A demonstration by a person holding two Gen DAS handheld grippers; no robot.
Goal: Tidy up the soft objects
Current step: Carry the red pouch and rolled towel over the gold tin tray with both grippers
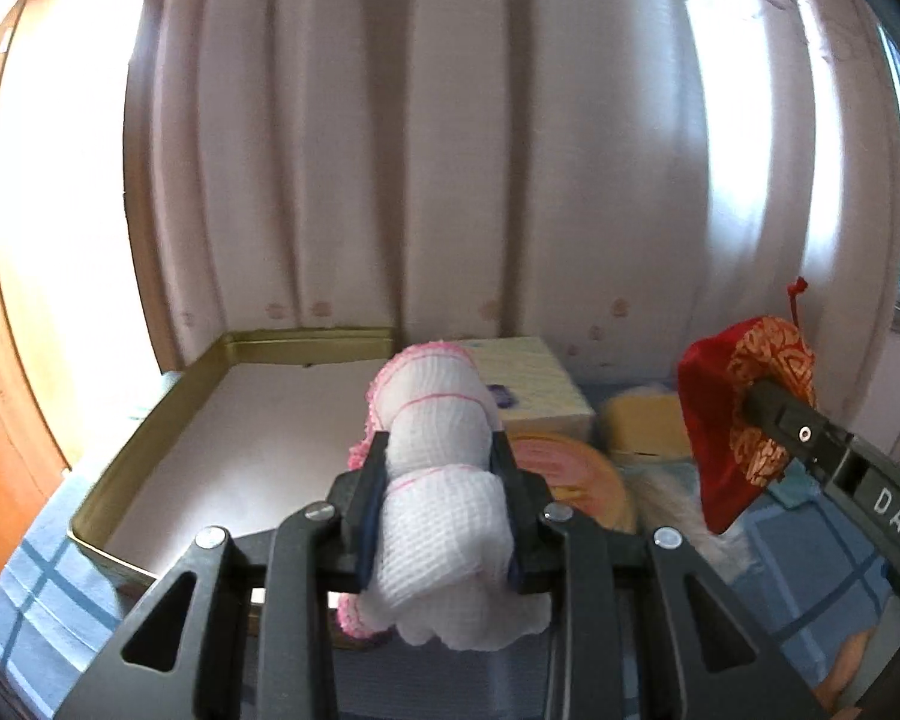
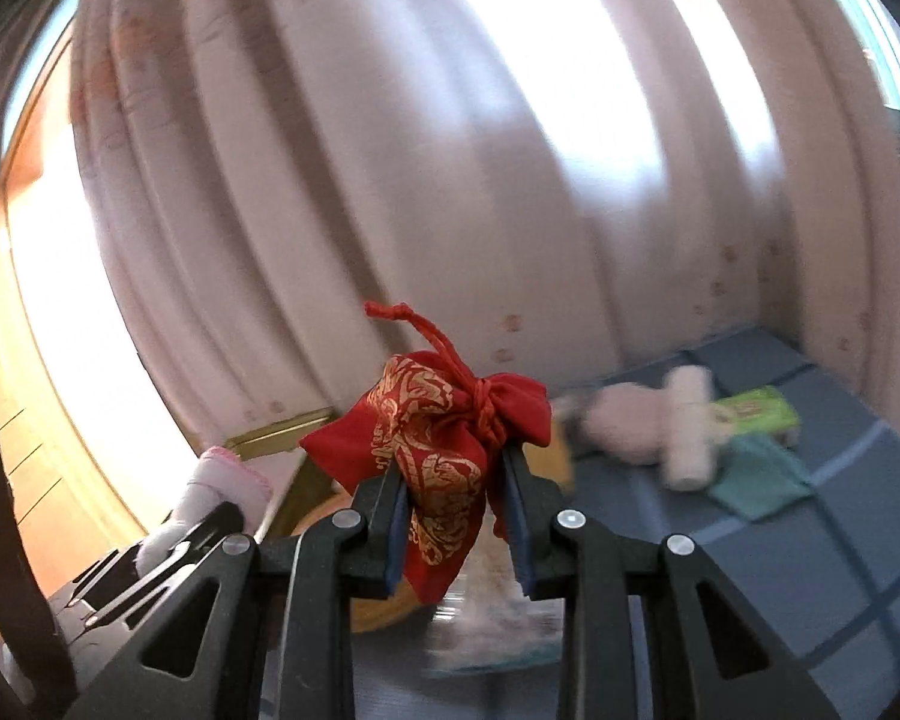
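A rolled white gauze cloth [image 1: 438, 480] with pink edging sits between the left fingers [image 1: 371, 480]; a red-gold drawstring pouch [image 2: 444, 468] hangs between the right fingers [image 2: 390, 498].

The plush toy [image 2: 648, 432] is smeared by blur; the rolled white cloth [image 1: 444, 480] hides most of the round pink tin [image 1: 570, 474]

My left claw [image 1: 438, 468] and right claw [image 2: 456, 498] are black plastic with silver screws, blue-looking pads [image 2: 397, 516]; white letters "DAS".

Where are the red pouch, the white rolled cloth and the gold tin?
Red pouch [image 2: 444, 456], right wrist view, gold-patterned front.
White rolled cloth [image 1: 438, 468], left wrist view, middle of roll.
Gold tin [image 1: 306, 343], left wrist view, far rim.
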